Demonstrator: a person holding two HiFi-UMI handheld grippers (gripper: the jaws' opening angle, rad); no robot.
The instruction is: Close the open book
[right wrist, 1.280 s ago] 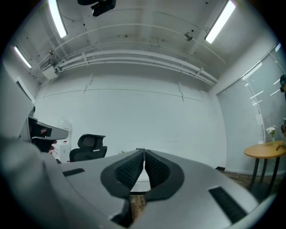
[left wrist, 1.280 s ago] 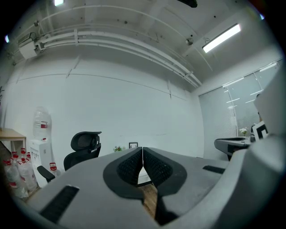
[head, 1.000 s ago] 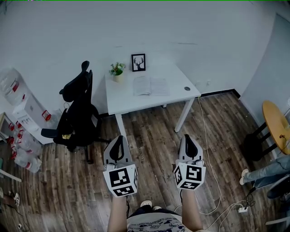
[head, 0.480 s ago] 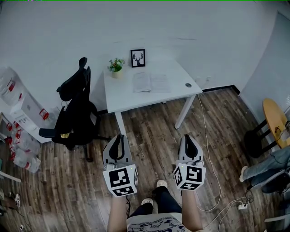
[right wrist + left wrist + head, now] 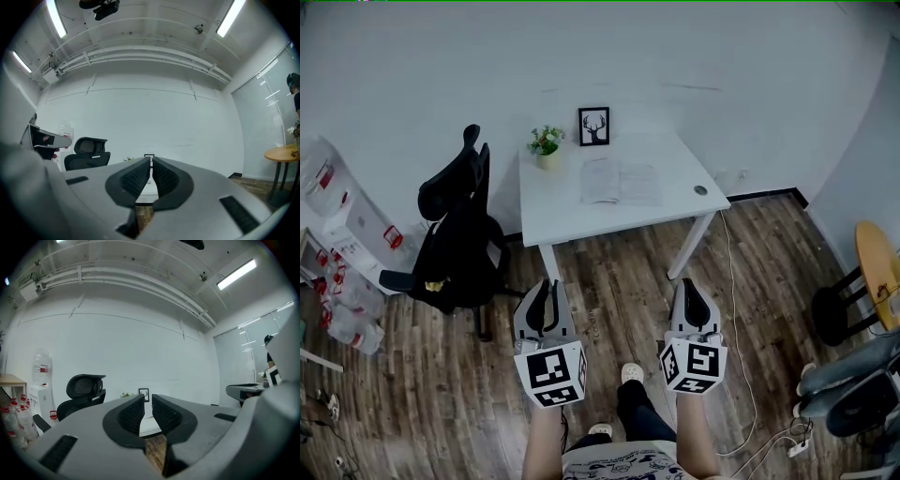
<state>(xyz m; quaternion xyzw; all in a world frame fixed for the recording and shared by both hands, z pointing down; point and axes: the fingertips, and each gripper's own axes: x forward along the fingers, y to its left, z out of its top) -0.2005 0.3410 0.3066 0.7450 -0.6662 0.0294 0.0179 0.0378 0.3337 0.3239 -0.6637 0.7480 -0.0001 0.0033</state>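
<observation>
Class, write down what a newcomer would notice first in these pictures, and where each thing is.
The white table by the far wall stands out, an open book flat on it. Nearer, the left gripper and right gripper hang over the wooden floor, jaws together, empty. A black chair stands left of the table.
</observation>
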